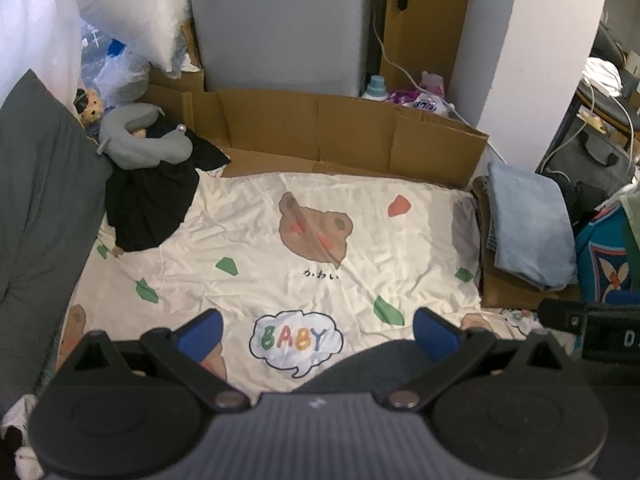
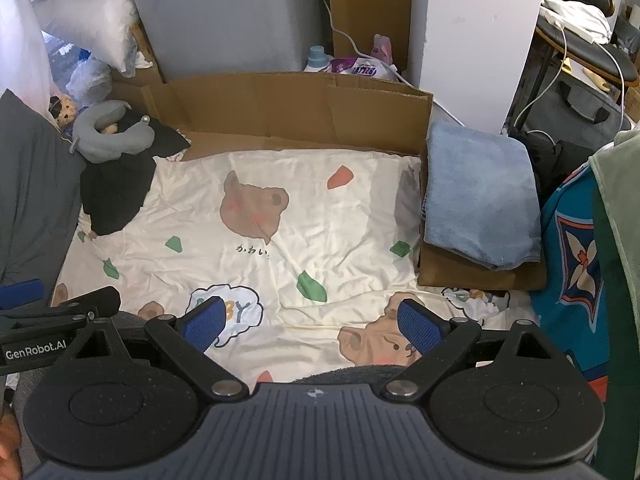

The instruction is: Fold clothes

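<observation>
Looking along both wrist cameras, I see the left tongs [image 1: 318, 330] and the right tongs [image 2: 312, 324] each spread wide with nothing between the blue pads; both hang above the near edge of the bed sheet [image 1: 256, 272], clear of all clothing.

The sheet is cream, printed with bear faces, green and orange patches and a "BABY" speech bubble [image 1: 296, 340]. It lies spread flat and wrinkled.

Clothing positions:
1. A black garment [image 1: 148, 208] lies crumpled at the far left corner of the sheet, partly under a grey neck pillow [image 1: 140, 140]. It is not folded.
2. A folded light-blue cloth [image 2: 480, 200] rests on a brown folded piece [image 2: 476, 274] at the right edge of the sheet.
3. A teal patterned fabric [image 2: 572, 256] lies further right, just beside the stack.

A flattened cardboard box [image 1: 340, 132] stands along the far edge of the sheet. A dark grey cushion [image 1: 36, 200] borders the left side. A small teddy bear [image 1: 92, 108] sits behind the neck pillow.
</observation>
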### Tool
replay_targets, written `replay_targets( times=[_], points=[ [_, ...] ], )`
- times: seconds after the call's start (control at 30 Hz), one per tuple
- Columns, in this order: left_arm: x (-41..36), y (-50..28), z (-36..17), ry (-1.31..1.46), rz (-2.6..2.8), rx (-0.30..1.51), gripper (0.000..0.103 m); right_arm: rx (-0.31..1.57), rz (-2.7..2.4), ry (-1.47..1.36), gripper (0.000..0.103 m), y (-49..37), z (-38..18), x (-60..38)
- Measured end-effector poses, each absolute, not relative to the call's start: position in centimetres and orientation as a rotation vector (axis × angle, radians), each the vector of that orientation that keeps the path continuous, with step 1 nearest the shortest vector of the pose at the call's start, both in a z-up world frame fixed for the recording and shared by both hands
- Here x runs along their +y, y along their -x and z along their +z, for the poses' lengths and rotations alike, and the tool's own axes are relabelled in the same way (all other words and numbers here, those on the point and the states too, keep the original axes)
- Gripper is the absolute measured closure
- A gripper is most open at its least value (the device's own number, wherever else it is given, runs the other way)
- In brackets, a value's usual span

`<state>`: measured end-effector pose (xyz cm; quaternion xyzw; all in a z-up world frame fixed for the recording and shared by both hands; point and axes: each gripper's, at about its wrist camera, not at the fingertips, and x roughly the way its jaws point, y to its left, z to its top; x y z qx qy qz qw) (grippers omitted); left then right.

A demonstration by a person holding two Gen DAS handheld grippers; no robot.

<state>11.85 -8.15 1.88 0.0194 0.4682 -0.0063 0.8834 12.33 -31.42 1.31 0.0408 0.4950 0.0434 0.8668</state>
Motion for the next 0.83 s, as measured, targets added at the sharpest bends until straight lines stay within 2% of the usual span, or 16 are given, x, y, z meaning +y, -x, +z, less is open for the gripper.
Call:
replay_targets(
  times=[0.83],
  points=[
    [-9.11,-12.10,1.84,-0.116,0.004,0.966,0.001,1.025,0.088,-0.106,0.007,-12.40,1.20,-31.46]
  ],
)
